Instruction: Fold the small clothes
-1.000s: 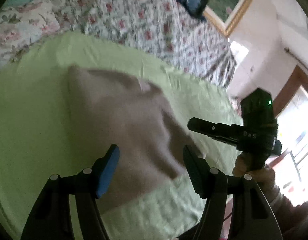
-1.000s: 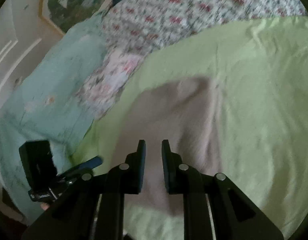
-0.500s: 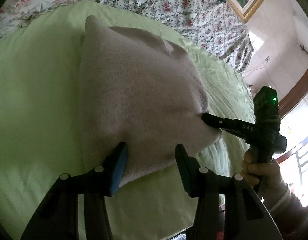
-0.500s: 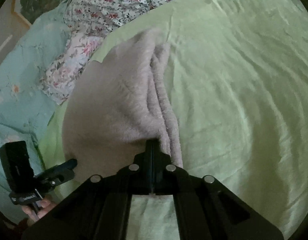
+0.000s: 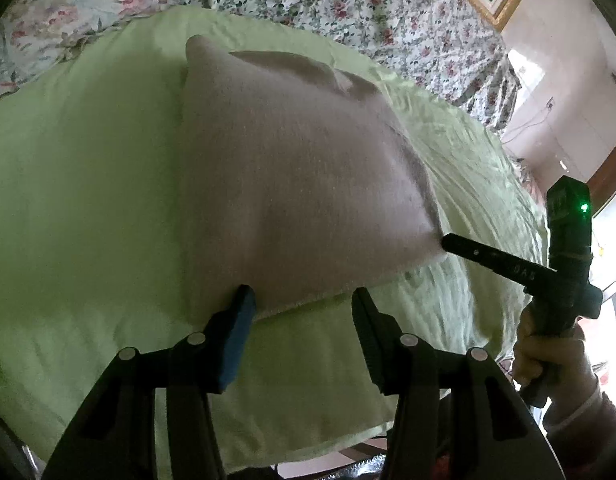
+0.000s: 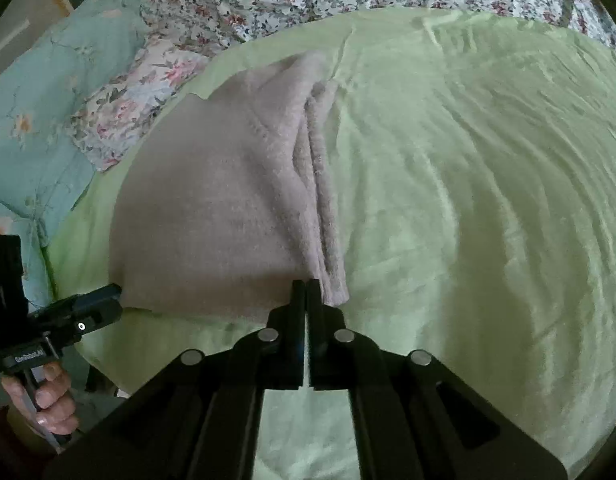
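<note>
The right gripper (image 6: 307,286) clamped the near right corner of the fuzzy beige folded garment (image 6: 211,208) on the light-green bed sheet (image 6: 448,200); only the left wrist view showed the left gripper (image 5: 303,300) apart, straddling the garment's near edge.

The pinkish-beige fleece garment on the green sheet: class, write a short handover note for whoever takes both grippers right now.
Right gripper: shut on the near right corner of the fleece garment.
Left gripper: jaws apart at the garment's near edge; one finger touches the hem, nothing pinched.
Garment: lies on the green sheet, looks already folded, with layered edges stacked along its right side.
Done: at least one fold, judging by those layers; right corner gripped.
Left: probably close the left gripper on the near left corner, then carry both corners away from you for the next fold and smooth it.
</note>
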Demonstrator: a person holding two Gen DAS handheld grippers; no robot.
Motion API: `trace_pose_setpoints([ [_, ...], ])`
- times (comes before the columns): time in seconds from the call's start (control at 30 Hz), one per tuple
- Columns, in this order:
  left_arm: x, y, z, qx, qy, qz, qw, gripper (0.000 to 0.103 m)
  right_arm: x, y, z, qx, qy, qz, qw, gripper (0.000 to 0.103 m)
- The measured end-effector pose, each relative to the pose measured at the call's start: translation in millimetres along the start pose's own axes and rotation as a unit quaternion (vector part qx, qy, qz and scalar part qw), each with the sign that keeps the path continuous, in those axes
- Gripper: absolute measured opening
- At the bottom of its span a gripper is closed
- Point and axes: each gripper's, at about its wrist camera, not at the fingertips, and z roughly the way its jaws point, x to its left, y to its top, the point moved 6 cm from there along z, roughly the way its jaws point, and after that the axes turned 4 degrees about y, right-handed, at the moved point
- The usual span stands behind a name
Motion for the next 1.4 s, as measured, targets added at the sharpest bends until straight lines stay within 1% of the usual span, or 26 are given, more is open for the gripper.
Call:
trace_pose_setpoints([
  [0.07, 0.6, -2.0, -4.7, 0.002, 0.0, -0.005, 1.0, 0.052, -0.5, 1.3, -4.7, -0.002, -0.009, 0.002, 1.0, 0.004],
  [0.2, 3.1, -4.4, -18.1, -0.002, 0.004, -0.013, 0.9999, 0.052, 2.4, 4.2, -22.3, -0.019, 0.003, 0.011, 1.0, 0.004],
  [0.3, 5.0, -1.8, -31.1, -0.013, 0.014, -0.012, 0.9997, 0.052, 9.8, 11.0, -33.4, -0.034, 0.011, 0.008, 0.999, 0.004],
  [0.4, 8.0, 8.3, -45.4, -0.03, 0.015, -0.016, 0.9993, 0.052, 22.0, 23.6, -37.3, -0.045, 0.02, 0.002, 0.999, 0.004],
  [0.43, 9.8, 13.0, -50.2, -0.038, 0.018, -0.018, 0.9989, 0.053, 26.6, 27.8, -37.5, -0.048, 0.024, -0.001, 0.999, 0.004],
  [0.47, 11.5, 17.8, -51.8, -0.043, 0.021, -0.02, 0.9987, 0.057, 32.2, 32.9, -36.4, -0.05, 0.031, -0.004, 0.998, 0.004],
  [0.53, 17.1, 24.1, -52.3, -0.047, 0.029, -0.026, 0.9982, 0.058, 44.8, 42.2, -29.1, -0.049, 0.045, -0.014, 0.998, 0.004],
  [0.6, 24.6, 28.4, -48.0, -0.042, 0.036, -0.036, 0.9978, 0.058, 53.5, 49.3, -17.2, -0.046, 0.041, -0.027, 0.998, 0.004],
  [0.67, 31.2, 32.7, -43.0, -0.037, 0.046, -0.046, 0.9972, 0.058, 56.7, 55.4, -7.7, -0.045, 0.039, -0.025, 0.998, 0.004],
  [0.73, 35.8, 36.6, -38.4, -0.036, 0.065, -0.048, 0.9961, 0.058, 58.0, 64.3, 1.7, -0.045, 0.045, -0.022, 0.998, 0.004],
  [0.8, 41.8, 39.0, -30.8, -0.026, 0.086, -0.05, 0.9947, 0.058, 55.1, 72.6, 12.7, -0.044, 0.034, -0.027, 0.998, 0.004],
  [0.87, 47.4, 38.4, -23.8, -0.018, 0.102, -0.053, 0.9932, 0.058, 42.5, 77.1, 29.1, -0.03, 0.003, -0.027, 0.999, 0.004],
  [0.93, 49.9, 38.0, -16.8, -0.009, 0.107, -0.055, 0.9927, 0.058, 27.4, 78.3, 42.0, -0.018, -0.005, -0.007, 1.0, 0.0],
  [1.03, 50.3, 35.6, -13.1, -0.004, 0.106, -0.058, 0.9926, 0.058, 19.3, 79.8, 42.4, -0.023, -0.003, 0.005, 1.0, 0.0],
  [1.13, 50.3, 32.2, -13.8, -0.002, 0.107, -0.057, 0.9927, 0.058, 25.2, 77.3, 34.4, -0.028, -0.007, 0.0, 1.0, 0.0],
  [1.2, 49.6, 29.1, -15.6, -0.002, 0.11, -0.055, 0.9924, 0.058, 30.7, 73.7, 25.0, -0.032, -0.003, -0.001, 0.999, 0.003],
  [1.4, 46.9, 13.0, -22.4, 0.003, 0.118, -0.047, 0.9918, 0.06, 44.1, 46.7, -5.2, -0.036, 0.003, -0.003, 0.999, 0.004],
])
